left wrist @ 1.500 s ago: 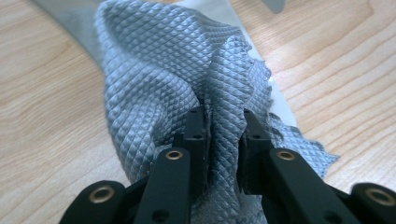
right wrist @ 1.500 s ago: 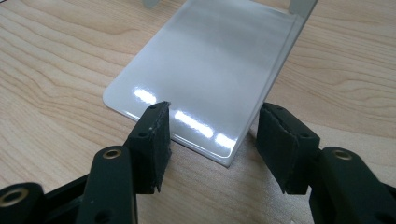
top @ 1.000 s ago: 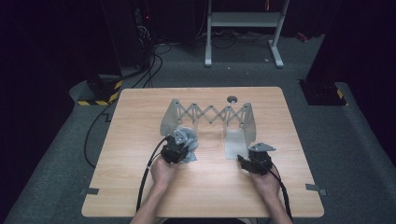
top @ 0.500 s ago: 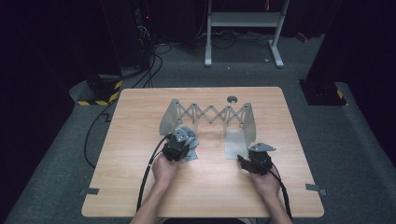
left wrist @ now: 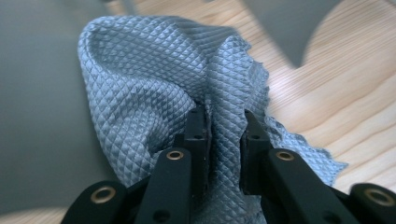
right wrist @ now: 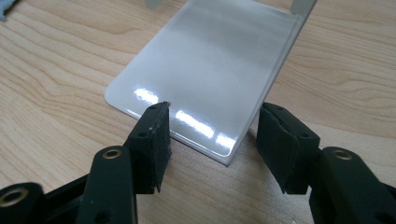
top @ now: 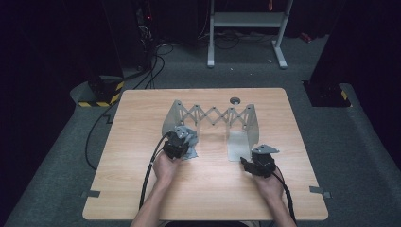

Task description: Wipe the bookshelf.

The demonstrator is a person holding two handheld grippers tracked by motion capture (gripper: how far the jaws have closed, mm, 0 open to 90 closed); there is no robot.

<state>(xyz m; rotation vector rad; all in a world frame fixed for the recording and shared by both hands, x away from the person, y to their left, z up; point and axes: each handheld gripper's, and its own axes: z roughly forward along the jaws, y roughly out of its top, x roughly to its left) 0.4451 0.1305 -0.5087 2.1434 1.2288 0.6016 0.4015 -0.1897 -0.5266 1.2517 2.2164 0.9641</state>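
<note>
Left gripper [left wrist: 223, 126] pinched a fold of the grey quilted cloth [left wrist: 154, 93] between its pads, and against the earlier high view we found it and the cloth shifted only slightly across the table [top: 142, 189], beside the left plate of the metal rack [top: 210, 116]. Right gripper [right wrist: 212, 140] had kept its place, its jaws spread and holding nothing at the near edge of the rack's right base plate [right wrist: 210, 70]. We saw the rack's long axis run left to right across the table, the bunched cloth showed no clear long axis, and we read no writing anywhere.
</note>
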